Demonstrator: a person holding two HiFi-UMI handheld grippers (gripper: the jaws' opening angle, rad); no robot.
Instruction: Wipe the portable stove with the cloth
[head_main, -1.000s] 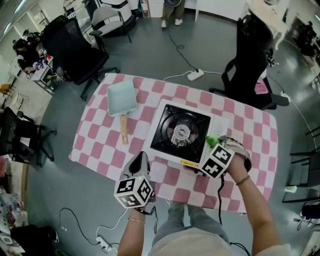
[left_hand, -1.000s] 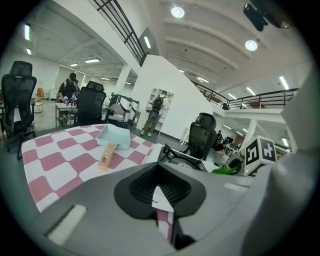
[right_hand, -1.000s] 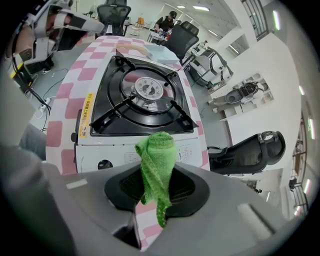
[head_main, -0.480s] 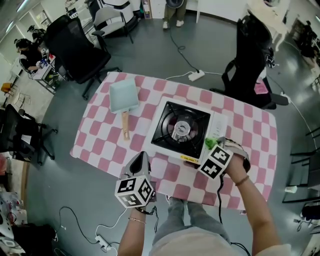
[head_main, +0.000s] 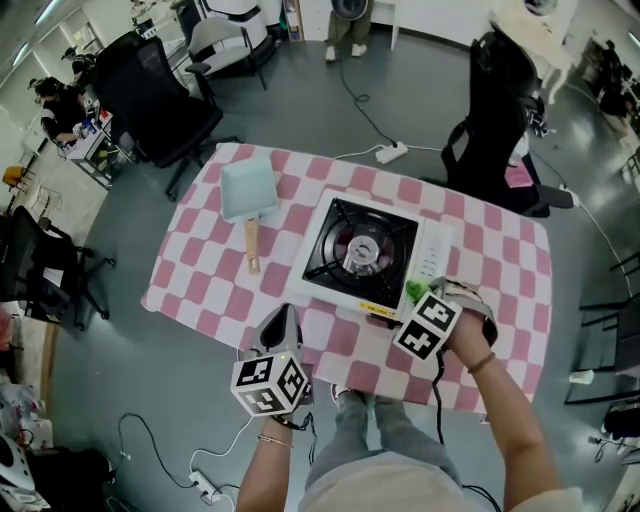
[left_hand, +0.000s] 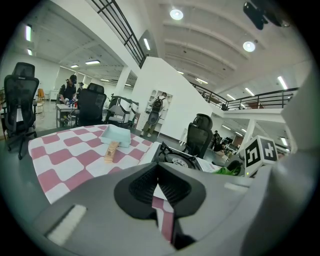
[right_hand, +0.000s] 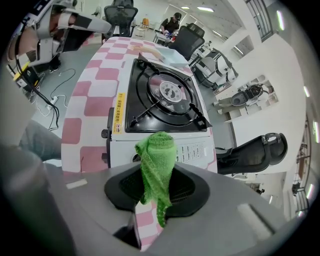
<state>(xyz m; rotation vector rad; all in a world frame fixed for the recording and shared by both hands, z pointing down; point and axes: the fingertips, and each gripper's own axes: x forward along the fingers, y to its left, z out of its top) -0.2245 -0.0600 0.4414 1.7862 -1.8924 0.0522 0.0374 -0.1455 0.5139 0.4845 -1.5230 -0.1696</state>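
Here, right hand-held gripper (right_hand: 156, 189) clamped on cloth (right_hand: 157, 155), mostly hidden in head view, left hand-held gripper (left_hand: 158, 186) closed.

The portable stove (head_main: 365, 255) is sitting mid-worktop (head_main: 200, 275), with the dustpan (head_main: 247, 195) lying to its left. The cloth (head_main: 415, 290) is hanging at the stove's near right corner. The left gripper (head_main: 284, 318) is hovering over the worktop's near edge.

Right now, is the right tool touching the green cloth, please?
Touching. The right gripper view shows the right tool clamped on the green cloth, which pokes up between its jaws.
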